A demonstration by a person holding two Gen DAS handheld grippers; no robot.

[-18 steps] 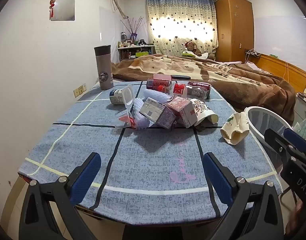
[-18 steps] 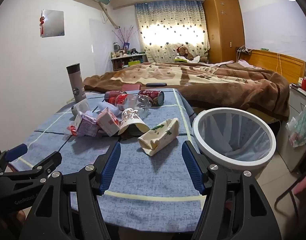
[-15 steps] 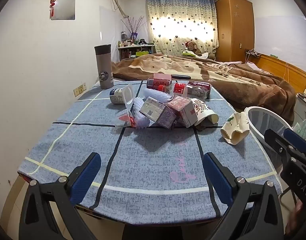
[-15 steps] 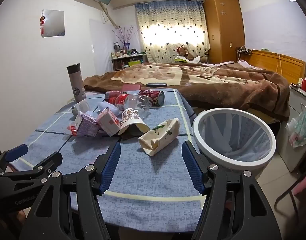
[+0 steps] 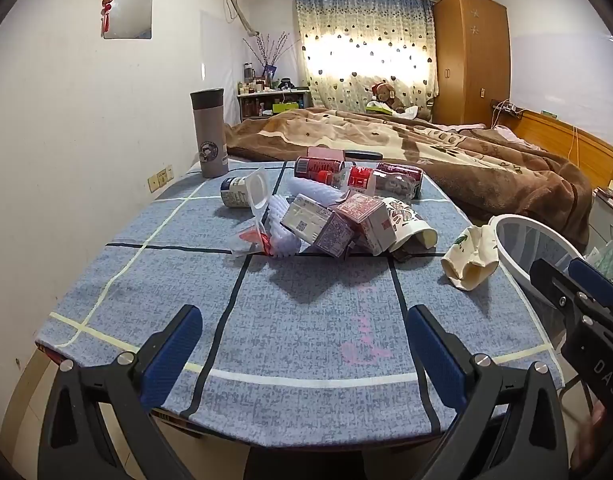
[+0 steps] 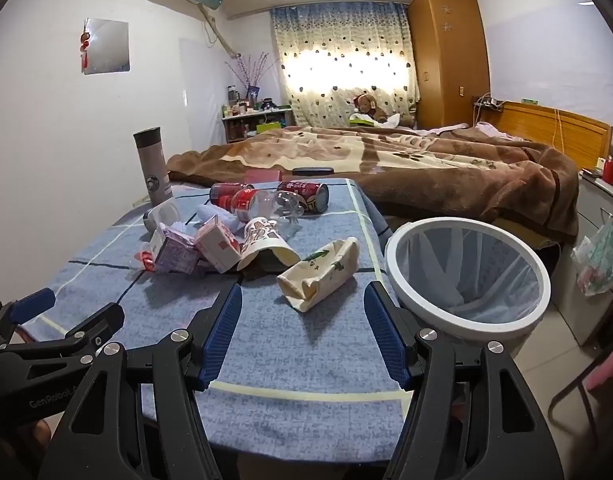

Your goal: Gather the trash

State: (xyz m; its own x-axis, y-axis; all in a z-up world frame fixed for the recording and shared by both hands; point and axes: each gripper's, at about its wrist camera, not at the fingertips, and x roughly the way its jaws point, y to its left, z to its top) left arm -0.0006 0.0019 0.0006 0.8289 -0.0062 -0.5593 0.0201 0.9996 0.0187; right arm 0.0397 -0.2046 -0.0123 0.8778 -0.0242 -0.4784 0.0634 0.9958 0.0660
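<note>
Both the left gripper and the right gripper are held wide apart, empty, short of the blue checked tablecloth's litter. The crumpled cream paper cup lies nearest the white mesh-lined round bin. It could be knocked off the edge if approached carelessly.

Blue-grey surface with cream and navy grid lines, red cans further out, white-rimmed bin right of the blue-padded tool, brown blanket behind.
</note>
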